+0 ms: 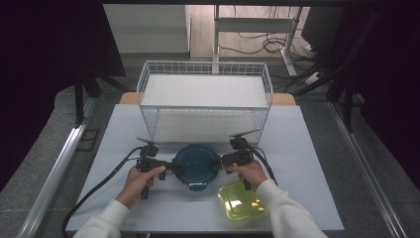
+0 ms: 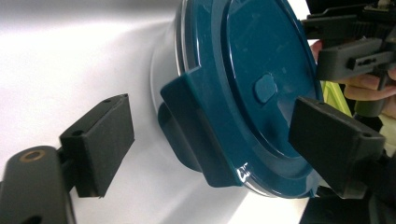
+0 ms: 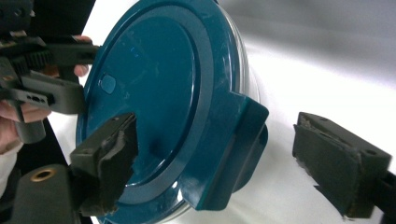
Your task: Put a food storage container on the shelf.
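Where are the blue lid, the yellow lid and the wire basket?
blue lid (image 1: 195, 162): high view, middle of its round top.
yellow lid (image 1: 240, 201): high view, middle of its see-through face.
wire basket (image 1: 204, 68): high view, far wire rim.

This looks like a lab or test room set up for recording, not a home. A plain white table (image 1: 307, 148) stands on grey carpet, hemmed in by dark curtains (image 1: 44, 59) on both sides and metal rails (image 1: 54, 168) along the floor. Behind it, loose cables (image 1: 257, 44) trail across the floor around the legs of a white desk frame (image 1: 252, 25). A white wire basket (image 1: 205, 94) sits at the table's far edge, and a person in white sleeves (image 1: 287, 213) works at the near side
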Available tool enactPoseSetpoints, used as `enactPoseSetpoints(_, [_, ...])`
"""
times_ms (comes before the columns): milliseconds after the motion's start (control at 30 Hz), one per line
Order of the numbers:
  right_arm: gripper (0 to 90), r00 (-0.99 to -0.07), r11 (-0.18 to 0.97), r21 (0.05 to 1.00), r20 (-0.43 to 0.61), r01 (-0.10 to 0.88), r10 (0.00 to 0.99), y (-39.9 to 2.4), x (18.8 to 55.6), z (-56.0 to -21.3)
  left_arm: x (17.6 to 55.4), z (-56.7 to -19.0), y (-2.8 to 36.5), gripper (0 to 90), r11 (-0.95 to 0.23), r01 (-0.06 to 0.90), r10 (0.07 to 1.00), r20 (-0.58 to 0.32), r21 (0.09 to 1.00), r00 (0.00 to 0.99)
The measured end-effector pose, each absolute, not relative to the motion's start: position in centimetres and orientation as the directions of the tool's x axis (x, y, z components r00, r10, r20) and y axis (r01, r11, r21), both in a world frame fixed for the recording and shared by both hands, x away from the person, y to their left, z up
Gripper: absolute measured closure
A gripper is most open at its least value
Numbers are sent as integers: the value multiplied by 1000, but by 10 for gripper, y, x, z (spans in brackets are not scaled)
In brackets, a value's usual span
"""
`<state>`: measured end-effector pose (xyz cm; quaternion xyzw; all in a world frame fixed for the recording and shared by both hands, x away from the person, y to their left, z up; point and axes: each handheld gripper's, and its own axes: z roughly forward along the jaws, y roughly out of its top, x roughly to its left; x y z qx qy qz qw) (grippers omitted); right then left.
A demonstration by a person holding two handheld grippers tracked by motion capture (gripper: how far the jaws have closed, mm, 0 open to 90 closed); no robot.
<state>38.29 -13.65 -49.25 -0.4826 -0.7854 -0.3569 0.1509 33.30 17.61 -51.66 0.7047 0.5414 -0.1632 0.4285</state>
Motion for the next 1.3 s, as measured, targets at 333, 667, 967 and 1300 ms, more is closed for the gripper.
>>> enactPoseSetpoints(333, [242,-465,278,378,626,883,626,-133,385,-497,331,-522,171,256,-29,923,573,-750,384,330])
enactPoseSetpoints(667, [291,-375,231,296,676,927,634,-129,387,-497,330,-519,171,296,-6,929,582,-754,370,304])
enactPoseSetpoints(967, [341,-370,212,308,674,928,640,-133,379,-490,324,-510,169,331,0,921,602,-736,389,311])
enactPoseSetpoints(1300, [373,-375,186,337,682,923,628,-137,375,-485,322,-503,170,372,2,912,613,-721,410,323])
